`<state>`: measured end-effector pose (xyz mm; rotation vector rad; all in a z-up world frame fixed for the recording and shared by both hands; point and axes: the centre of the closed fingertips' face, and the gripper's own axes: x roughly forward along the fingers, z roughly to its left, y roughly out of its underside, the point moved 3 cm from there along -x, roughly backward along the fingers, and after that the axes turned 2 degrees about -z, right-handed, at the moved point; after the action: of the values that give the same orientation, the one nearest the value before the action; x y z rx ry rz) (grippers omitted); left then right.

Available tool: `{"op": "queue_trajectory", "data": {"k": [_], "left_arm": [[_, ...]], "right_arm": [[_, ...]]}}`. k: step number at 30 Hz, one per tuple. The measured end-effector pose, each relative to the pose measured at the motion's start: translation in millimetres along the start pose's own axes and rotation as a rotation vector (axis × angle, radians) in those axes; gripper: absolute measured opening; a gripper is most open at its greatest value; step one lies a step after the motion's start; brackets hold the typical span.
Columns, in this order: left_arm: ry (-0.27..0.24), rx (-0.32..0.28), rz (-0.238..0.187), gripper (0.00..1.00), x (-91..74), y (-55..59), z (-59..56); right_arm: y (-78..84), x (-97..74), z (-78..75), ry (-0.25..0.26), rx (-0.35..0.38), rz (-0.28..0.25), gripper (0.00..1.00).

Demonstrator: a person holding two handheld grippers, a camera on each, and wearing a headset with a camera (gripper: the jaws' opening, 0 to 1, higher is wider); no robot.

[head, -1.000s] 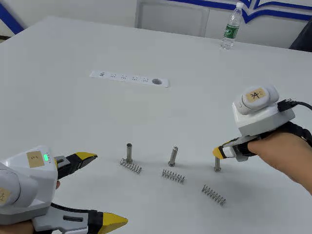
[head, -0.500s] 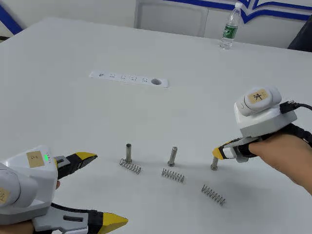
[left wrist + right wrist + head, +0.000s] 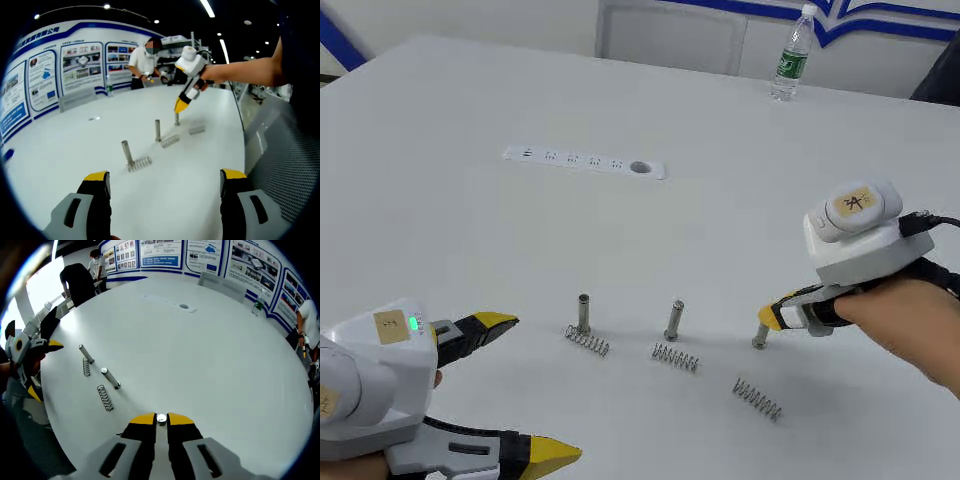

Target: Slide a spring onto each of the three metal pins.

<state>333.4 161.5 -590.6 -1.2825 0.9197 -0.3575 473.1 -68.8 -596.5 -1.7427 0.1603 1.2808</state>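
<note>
Left gripper (image 3: 538,388) is nearest, jaws wide apart and empty; the mark on its tan sticker is illegible. Three springs (image 3: 675,358) lie on the table (image 3: 470,220), each just in front of a pin. Two pins (image 3: 583,313) stand upright. The right pin (image 3: 759,338) leans, its head clamped between the closed tips of the right gripper (image 3: 161,420). Farther off are a power strip (image 3: 585,161) and a bottle (image 3: 794,55), its green label too small to read.

We saw smooth satin-grey metal on each pin (image 3: 674,320), bright coiled wire in the springs (image 3: 675,358), a matt white table (image 3: 470,230), and glossy white plastic shells with yellow tips on the left gripper (image 3: 530,388) and the right gripper (image 3: 767,316).
</note>
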Motion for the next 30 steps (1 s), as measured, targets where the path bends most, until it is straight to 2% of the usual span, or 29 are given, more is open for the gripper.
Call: {"op": "queue_trajectory", "data": {"k": [14, 30], "left_arm": [[-0.001, -0.001, 0.000, 0.92, -0.1, 0.4, 1.3], [0.000, 0.001, -0.001, 0.92, 0.4, 0.0, 1.2]], "right_arm": [[-2.1, -2.6, 1.5, 0.003, -0.012, -0.012, 0.10], [-8.7, -11.0, 4.6, 0.009, -0.028, -0.047, 0.16]]}}
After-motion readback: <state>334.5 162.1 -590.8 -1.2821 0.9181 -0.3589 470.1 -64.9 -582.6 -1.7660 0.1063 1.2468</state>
